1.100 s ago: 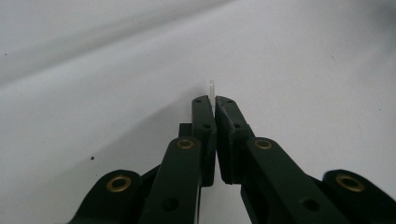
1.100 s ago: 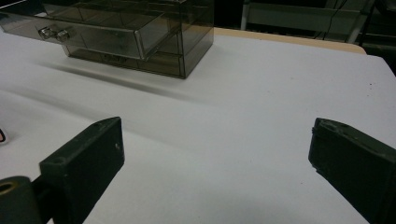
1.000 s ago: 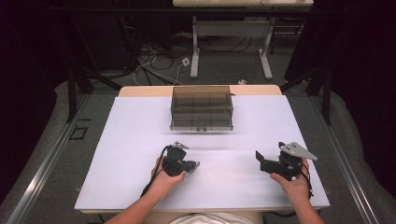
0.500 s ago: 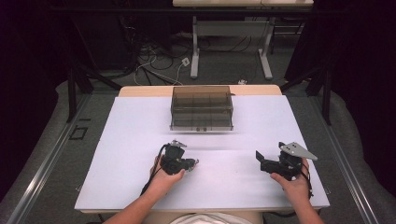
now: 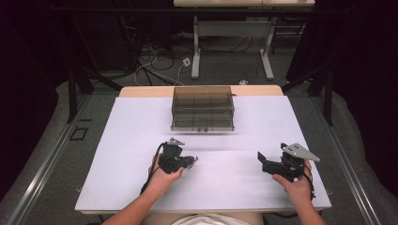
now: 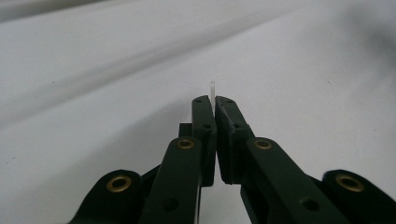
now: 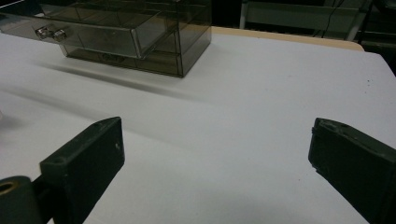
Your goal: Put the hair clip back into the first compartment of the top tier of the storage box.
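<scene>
Between the jaws of the left gripper (image 6: 214,105) stands one thin, clear sliver (image 6: 212,89), clamped tight, with only its upper tip rising above the black tips. What the sliver is cannot be made out: it is pale, see-through and mostly hidden by the jaws, and in the high view it is only a faint light speck at the front of the left gripper (image 5: 191,161). That gripper sits low over the white table (image 5: 234,187), held by the left hand (image 5: 162,176), with one cable trailing back along the forearm.

There are two grippers in all. The right gripper (image 7: 215,158) has its jaws wide apart with only bare white table between them; both are cut off by the lower edge of the right gripper view. In the high view the right gripper (image 5: 264,161) lies well to the right of the left one, in the right hand (image 5: 295,185), with one grey three-cornered plate on top.

Beyond both grippers, well apart from them, stands one smoky see-through drawer box (image 5: 202,108). From the right gripper it sits far ahead and to the left (image 7: 130,35), cut off at the top, with two small shiny knobs (image 7: 49,32) on one drawer front; its contents cannot be told.
</scene>
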The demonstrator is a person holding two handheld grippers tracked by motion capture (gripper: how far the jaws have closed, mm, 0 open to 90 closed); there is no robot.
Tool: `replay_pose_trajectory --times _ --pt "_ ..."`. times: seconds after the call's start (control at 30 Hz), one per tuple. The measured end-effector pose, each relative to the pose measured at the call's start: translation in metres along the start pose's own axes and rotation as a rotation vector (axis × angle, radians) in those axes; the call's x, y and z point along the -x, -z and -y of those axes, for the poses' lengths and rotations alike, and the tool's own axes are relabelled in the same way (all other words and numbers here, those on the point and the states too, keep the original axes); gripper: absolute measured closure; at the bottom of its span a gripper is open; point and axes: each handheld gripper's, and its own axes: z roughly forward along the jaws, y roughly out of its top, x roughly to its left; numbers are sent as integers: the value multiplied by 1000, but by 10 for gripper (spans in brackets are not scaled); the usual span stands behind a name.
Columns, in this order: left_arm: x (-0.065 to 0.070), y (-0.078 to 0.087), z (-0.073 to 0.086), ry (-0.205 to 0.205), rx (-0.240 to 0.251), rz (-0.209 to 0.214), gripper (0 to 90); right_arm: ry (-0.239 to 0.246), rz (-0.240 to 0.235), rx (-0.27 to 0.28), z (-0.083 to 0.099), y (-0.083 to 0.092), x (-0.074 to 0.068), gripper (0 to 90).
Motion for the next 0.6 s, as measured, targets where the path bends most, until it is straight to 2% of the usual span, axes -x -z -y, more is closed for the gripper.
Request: replay_pose_trajectory --times 0.2,0.5,0.6 --pt "-2 3 -1 0 15 -6 874 -1 1 0 0 0 0 31" --pt "-6 13 -6 14 68 -18 874 -7 2 4 0 1 -1 31" --pt "-8 17 -7 7 76 -22 874 -11 1 3 0 1 -2 31"
